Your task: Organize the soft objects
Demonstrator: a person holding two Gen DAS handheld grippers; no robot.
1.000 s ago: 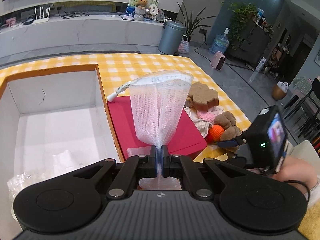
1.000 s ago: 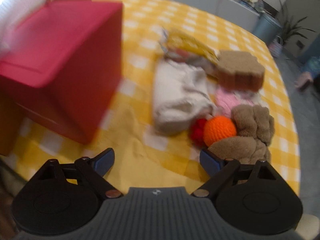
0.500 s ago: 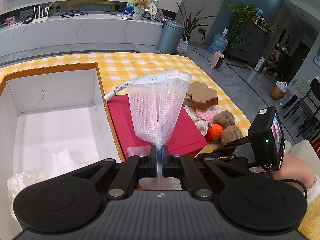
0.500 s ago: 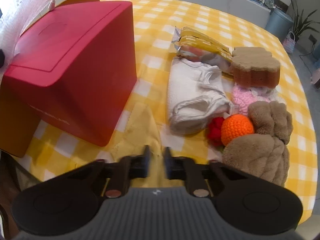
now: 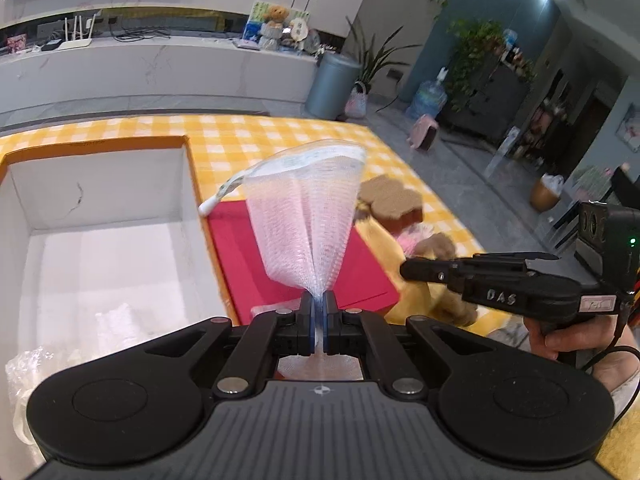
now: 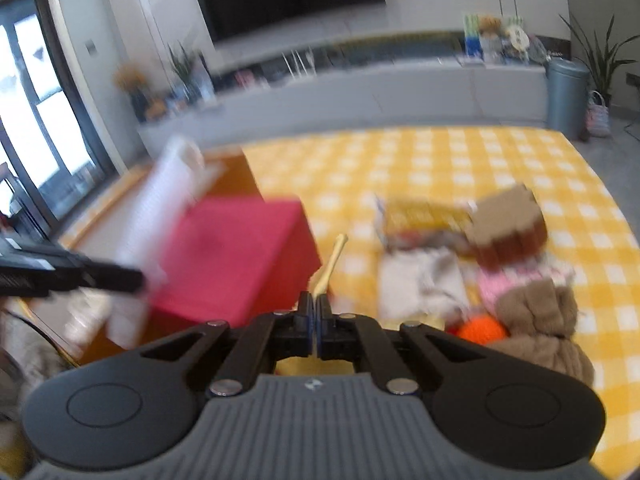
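My left gripper [image 5: 319,308] is shut on the pinched end of a white mesh bag [image 5: 308,220], which fans out upward over the red box [image 5: 248,264]. To its right, my right gripper [image 5: 406,270] is held by a hand and is shut on a yellow cloth [image 5: 416,300] that hangs beneath it. In the blurred right wrist view, a strip of that yellow cloth [image 6: 330,264] sticks up from the closed right gripper [image 6: 316,312]. The other soft things lie on the checked tablecloth: a brown sponge [image 6: 508,220], a white cloth [image 6: 424,280], a pink knit [image 6: 496,284], an orange ball [image 6: 480,330] and a brown plush [image 6: 536,316].
A large open box [image 5: 188,148] with a white inside stands left of the red box; crinkled plastic [image 5: 24,364] lies in its near corner. A yellow packet [image 6: 424,212] lies beside the sponge. The yellow checked tablecloth [image 5: 280,132] ends at the right, with floor beyond.
My right gripper closed on the yellow cloth, then rose and swung left with it. The left gripper kept still, holding the mesh bag.
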